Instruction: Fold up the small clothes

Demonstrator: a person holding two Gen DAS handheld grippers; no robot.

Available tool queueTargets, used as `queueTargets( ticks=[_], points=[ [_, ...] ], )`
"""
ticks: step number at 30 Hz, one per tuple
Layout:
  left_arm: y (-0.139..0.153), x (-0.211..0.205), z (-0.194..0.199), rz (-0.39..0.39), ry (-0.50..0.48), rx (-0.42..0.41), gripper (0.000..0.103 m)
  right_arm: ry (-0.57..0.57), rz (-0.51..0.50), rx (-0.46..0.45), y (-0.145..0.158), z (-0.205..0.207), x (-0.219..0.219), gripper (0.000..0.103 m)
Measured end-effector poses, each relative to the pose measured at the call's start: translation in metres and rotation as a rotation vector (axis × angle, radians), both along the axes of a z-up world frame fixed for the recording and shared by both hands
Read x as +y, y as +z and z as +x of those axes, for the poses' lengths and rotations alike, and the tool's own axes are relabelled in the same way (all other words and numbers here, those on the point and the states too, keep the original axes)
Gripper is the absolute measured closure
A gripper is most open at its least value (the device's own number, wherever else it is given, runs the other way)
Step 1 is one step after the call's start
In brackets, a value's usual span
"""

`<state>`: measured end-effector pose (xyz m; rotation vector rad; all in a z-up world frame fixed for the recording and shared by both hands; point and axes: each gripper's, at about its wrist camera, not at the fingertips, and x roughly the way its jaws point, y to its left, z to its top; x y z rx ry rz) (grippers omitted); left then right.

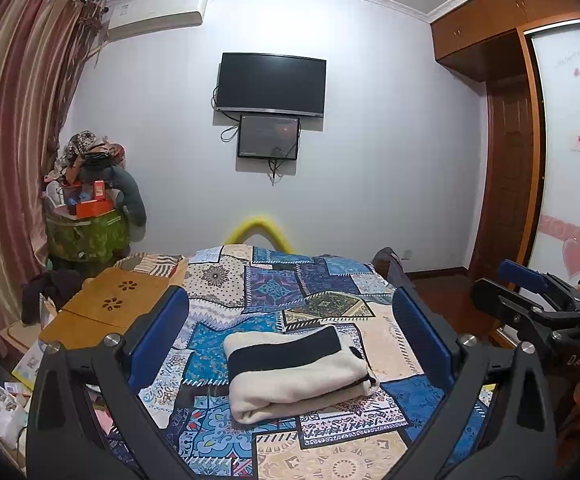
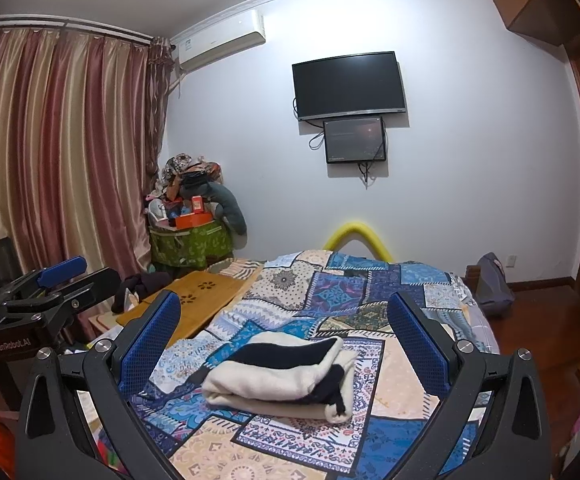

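Both tools are hanging over the bed here, and closest in, the left gripper (image 1: pixel 290 332) is sitting with its blue pads spread wide and nothing between them, while the right gripper (image 2: pixel 286 336) is doing just the same, jaws wide apart and empty. Lying between the fingers in both views, apart from every pad, is the folded garment (image 1: pixel 297 372), a cream knit with a black band, resting as a compact bundle on the patchwork bedspread (image 1: pixel 329 448). It is looking as good as folded, so I'm judging the step in hand to be a tidy-up or a release: doing it well is meaning keeping the pads off the loose black edge at the right of the bundle, pressing down flat rather than dragging, and lifting straight away so the layers are not springing open. Moving outward, beyond the left fingers a wooden lap desk (image 1: pixel 118 304) is lying beside the bedspread. Writing now: the neighbouring tool is showing "DAS" in the left view and "GenRobot.AI" in the right. Farthest off, a dark television (image 2: pixel 347 84) and a smaller screen (image 2: pixel 354 140) are hanging on the wall, beside an air conditioner (image 2: pixel 222 40) whose label is too small to read.
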<state>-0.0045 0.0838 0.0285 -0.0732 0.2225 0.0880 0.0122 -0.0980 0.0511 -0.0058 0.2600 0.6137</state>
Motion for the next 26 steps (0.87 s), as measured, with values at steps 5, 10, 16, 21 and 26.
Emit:
queueTargets(
  ticks=[5, 10, 16, 21, 26],
  points=[
    [0.0002, -0.0005, -0.0001, -0.007, -0.012, 0.005, 0.0, -0.001, -0.001, 0.0, 0.0003, 0.0004, -0.0001, 0.0],
    [0.0017, -0.0033, 0.0, 0.0, -0.02, 0.001, 0.0, -0.002, 0.002, -0.001, -0.0001, 0.0013, -0.0005, 0.0],
    [0.0013, -0.0055, -0.0008, 0.002, -0.032, 0.003, 0.0, -0.002, 0.001, -0.002, -0.0001, 0.0016, -0.0004, 0.0],
    [0.0011, -0.0067, 0.0002, 0.007, -0.042, 0.01, 0.0, -0.001, 0.0, -0.002, -0.0009, 0.0024, -0.0015, 0.0],
    [0.0, -0.0055, 0.0007, 0.007, -0.049, 0.015, 0.0, -0.001, 0.001, 0.005, -0.0018, 0.0038, -0.0022, 0.0]
  ],
)
